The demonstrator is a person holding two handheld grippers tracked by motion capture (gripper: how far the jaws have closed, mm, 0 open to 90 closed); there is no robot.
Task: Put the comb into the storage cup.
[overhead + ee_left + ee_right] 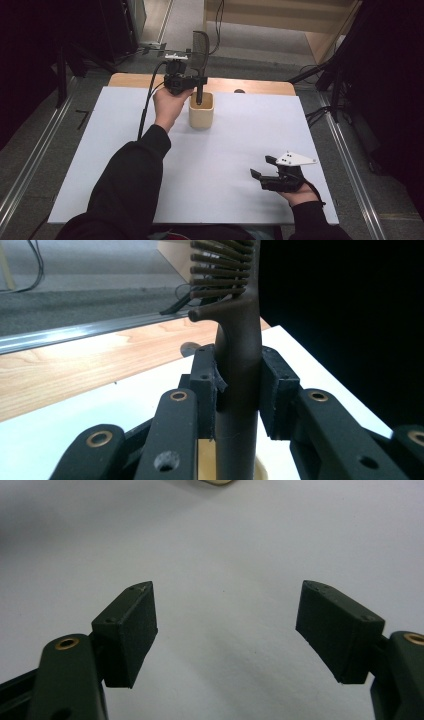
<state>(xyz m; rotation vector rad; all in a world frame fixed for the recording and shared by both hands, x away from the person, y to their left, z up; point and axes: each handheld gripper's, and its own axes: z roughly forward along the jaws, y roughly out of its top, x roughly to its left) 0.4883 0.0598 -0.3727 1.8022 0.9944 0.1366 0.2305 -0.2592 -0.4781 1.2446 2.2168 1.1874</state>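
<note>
A dark brown comb (200,55) stands upright with its handle down inside a cream square cup (201,114) at the back middle of the white table. My left gripper (199,82) is shut on the comb's handle just above the cup's rim. In the left gripper view the handle (240,385) sits clamped between both pads, teeth at the top, the cup's rim (260,471) below. My right gripper (263,168) rests low over the table at the front right, open, with nothing between its fingers (129,625). The right gripper view has bare table and the cup's edge (216,482) at the top.
The white tabletop (235,150) lies on a wooden table whose far strip (260,86) carries a small dark round mark (239,91). Metal rails run along both sides on the grey floor. Cables and dark stands lie beyond the far edge.
</note>
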